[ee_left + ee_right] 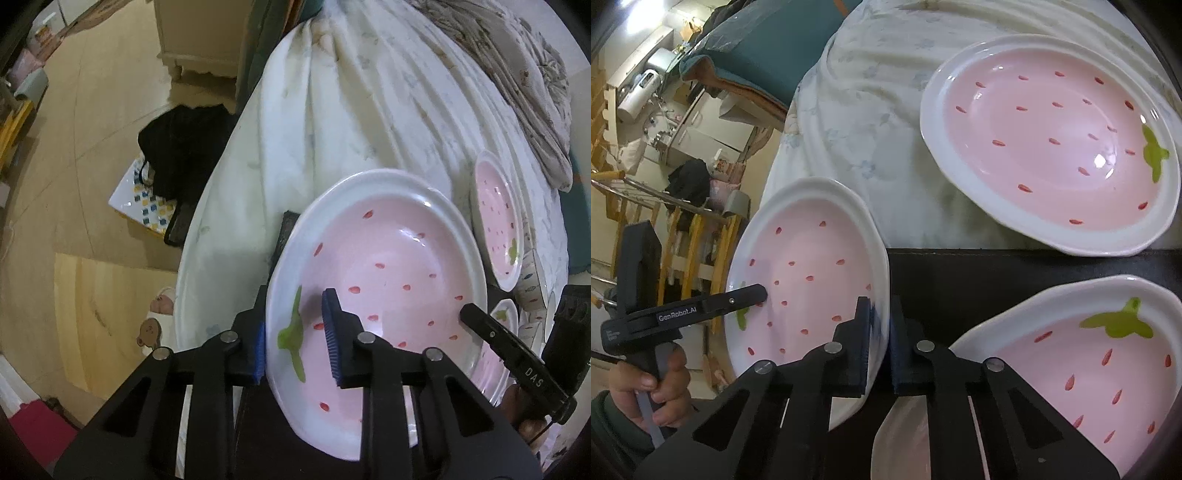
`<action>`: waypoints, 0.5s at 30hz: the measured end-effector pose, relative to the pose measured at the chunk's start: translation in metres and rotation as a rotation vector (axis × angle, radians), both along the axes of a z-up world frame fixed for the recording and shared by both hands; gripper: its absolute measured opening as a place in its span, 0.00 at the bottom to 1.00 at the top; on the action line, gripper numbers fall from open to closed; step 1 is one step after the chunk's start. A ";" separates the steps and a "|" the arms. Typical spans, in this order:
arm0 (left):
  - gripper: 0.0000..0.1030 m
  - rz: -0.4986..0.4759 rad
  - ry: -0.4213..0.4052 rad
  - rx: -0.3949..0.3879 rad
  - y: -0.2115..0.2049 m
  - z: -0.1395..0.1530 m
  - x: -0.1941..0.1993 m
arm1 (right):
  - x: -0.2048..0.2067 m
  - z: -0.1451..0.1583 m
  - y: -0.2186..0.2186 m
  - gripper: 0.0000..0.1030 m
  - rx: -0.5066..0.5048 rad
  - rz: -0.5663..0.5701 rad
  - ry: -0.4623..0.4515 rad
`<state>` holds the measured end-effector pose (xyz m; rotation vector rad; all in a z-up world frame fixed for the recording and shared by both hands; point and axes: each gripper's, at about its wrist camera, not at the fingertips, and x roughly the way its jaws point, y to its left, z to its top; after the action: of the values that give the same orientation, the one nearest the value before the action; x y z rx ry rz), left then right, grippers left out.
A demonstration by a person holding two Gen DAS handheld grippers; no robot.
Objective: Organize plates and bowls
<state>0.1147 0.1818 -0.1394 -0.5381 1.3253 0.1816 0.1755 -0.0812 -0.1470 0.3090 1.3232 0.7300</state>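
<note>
Left wrist view: my left gripper (299,341) and right gripper (879,347) both clamped the rim of one strawberry plate (373,280), tilted, long axis running away, green stem end near my left. Farther off, another plate (1049,144) lay flat on the white cloth (871,147).

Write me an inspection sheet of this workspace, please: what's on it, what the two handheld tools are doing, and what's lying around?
Surface: white cloth with a dark tabletop next to it.
Job's things: held strawberry plate, lifted and tilted; second plate on the cloth; third plate on the dark tabletop; fish-patterned bowl.
Clutter: grey blanket on the cloth.
Grippers: left tool and right tool clamp opposite rims of the held plate.
Cables: nothing clearly seen.
Surroundings: wooden floor, black garment.
</note>
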 end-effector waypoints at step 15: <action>0.20 -0.115 -0.129 -0.058 -0.051 0.048 -0.007 | -0.015 0.053 -0.043 0.11 0.007 -0.066 -0.101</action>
<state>0.1072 0.1310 -0.0909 -0.5125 1.2346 0.0129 0.1602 -0.1240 -0.0942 0.3160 1.2102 0.6863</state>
